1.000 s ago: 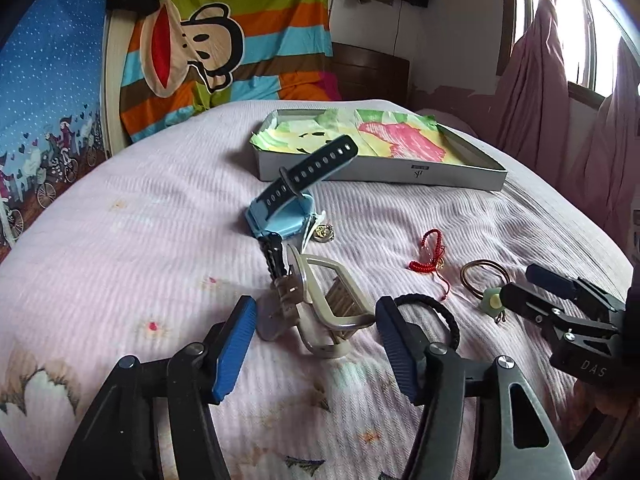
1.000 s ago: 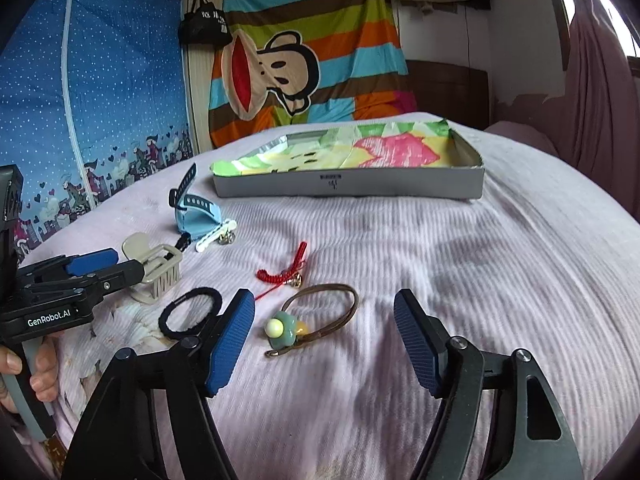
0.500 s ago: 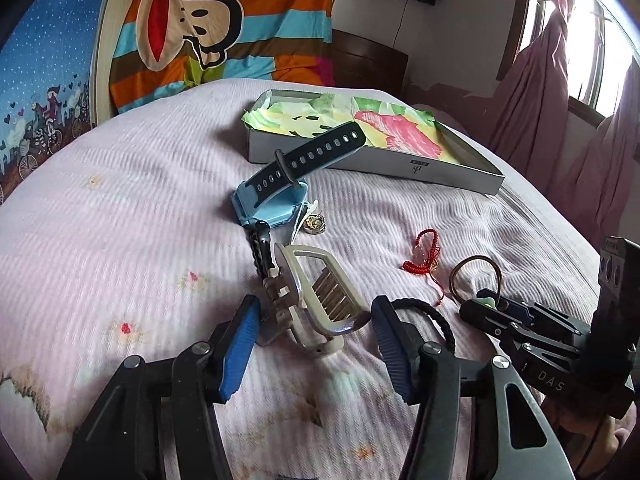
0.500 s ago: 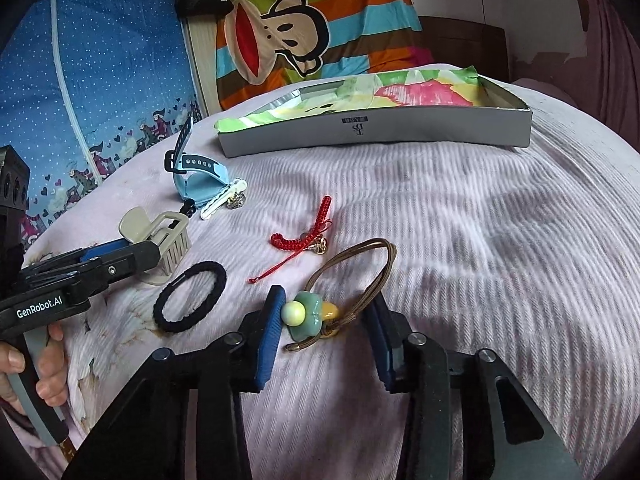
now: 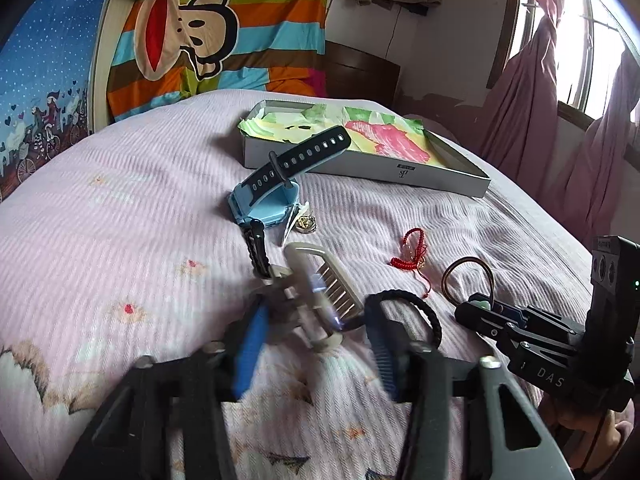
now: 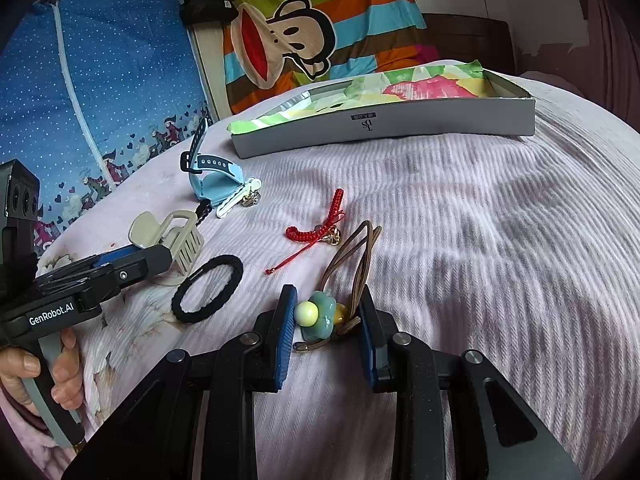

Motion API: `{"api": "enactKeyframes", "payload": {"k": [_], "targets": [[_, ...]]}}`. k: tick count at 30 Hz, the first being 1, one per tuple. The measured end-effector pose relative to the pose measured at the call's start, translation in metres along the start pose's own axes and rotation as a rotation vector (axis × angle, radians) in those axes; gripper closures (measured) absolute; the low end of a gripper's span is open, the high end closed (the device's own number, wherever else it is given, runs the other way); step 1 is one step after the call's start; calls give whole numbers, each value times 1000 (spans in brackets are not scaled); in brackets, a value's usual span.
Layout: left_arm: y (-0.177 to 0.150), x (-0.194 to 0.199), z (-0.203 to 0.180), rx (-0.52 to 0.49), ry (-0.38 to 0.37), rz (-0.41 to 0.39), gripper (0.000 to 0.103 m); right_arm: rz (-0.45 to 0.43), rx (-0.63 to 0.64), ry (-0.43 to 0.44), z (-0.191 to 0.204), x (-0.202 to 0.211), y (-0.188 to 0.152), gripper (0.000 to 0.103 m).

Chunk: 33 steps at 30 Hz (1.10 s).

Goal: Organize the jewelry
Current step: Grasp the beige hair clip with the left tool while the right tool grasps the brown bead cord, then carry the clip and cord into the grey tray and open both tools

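A beige hair claw clip (image 5: 320,292) lies on the pink bedspread between the blue pads of my left gripper (image 5: 316,340). The jaws are closing and the pads meet the clip's ends; the clip looks blurred. From the right wrist view, the left gripper (image 6: 160,258) has its tips over the clip (image 6: 176,240). My right gripper (image 6: 328,332) is closing on a brown hair tie with a green flower charm (image 6: 320,316). One pad touches the cream bead and the other presses the cord. The grey box (image 6: 384,128) lined with colourful paper stands at the far side.
A black hair tie (image 6: 208,294), a red braided bracelet (image 6: 320,232), a blue watch (image 6: 216,184) and a white clip with a gold pendant (image 6: 240,200) lie scattered on the bed. A hand (image 6: 24,372) holds the left gripper's handle. Striped monkey cloth hangs behind.
Both pairs of jaws have narrowed. The right gripper came down and forward until its pads closed on the flower hair tie. The left pads closed in on the claw clip.
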<state>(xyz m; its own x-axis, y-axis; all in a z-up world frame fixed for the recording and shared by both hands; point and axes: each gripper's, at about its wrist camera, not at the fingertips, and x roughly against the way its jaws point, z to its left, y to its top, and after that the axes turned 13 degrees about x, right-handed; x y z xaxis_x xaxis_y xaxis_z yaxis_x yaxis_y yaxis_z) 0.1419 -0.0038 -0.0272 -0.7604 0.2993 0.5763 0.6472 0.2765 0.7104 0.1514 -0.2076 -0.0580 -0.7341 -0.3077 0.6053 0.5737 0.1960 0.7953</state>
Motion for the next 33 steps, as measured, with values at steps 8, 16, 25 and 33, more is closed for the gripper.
{"api": "enactKeyframes", "payload": {"k": [8,16,25,33], "targets": [[-1,-4,6,32,-22,13,80,5,30,-11,5,9,-1,78],[-4,2,13,85,-60,-16,83,-19,25,-8,5,11,-7,78],[24,16,-18,40,-124,-75,99,-136,88,-8,6,37,20,78],[60,3,-21,77,-187,-38,99,-210,113,-8,-18,32,75,78]]}}
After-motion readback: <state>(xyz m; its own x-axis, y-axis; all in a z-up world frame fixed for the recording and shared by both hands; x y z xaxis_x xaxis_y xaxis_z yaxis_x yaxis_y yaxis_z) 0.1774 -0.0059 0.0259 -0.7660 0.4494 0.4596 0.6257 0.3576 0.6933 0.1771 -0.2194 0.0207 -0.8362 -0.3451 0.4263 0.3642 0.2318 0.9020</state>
